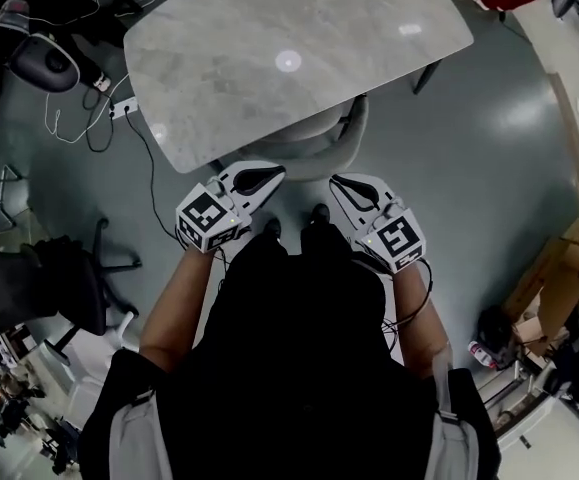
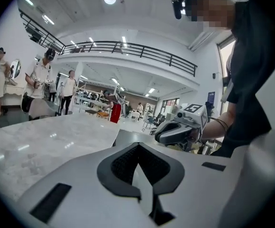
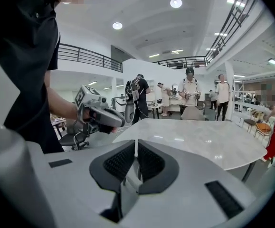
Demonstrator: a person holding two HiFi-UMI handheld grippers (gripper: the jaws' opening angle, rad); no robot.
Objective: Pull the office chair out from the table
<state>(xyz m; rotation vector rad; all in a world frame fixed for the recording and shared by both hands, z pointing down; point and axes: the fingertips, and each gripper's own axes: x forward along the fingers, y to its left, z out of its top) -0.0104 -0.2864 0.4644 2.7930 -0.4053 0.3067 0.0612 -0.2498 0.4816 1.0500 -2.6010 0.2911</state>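
Approach step: chair not yet gripped. Left claw (image 1: 267,176) and right claw (image 1: 341,184) are both pinched narrow and hold nothing. The chair (image 1: 314,140) sits just ahead of both claws, tucked under the counter (image 1: 269,58).

Next move, as I judge it: spread the claws and take the chair's back rim.

Only the head view shows the chair plainly. The gripper views confirm the jaws are together.

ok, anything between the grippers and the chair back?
Nothing. In the head view only bare grey floor shows between the left gripper, the right gripper and the office chair tucked under the table.
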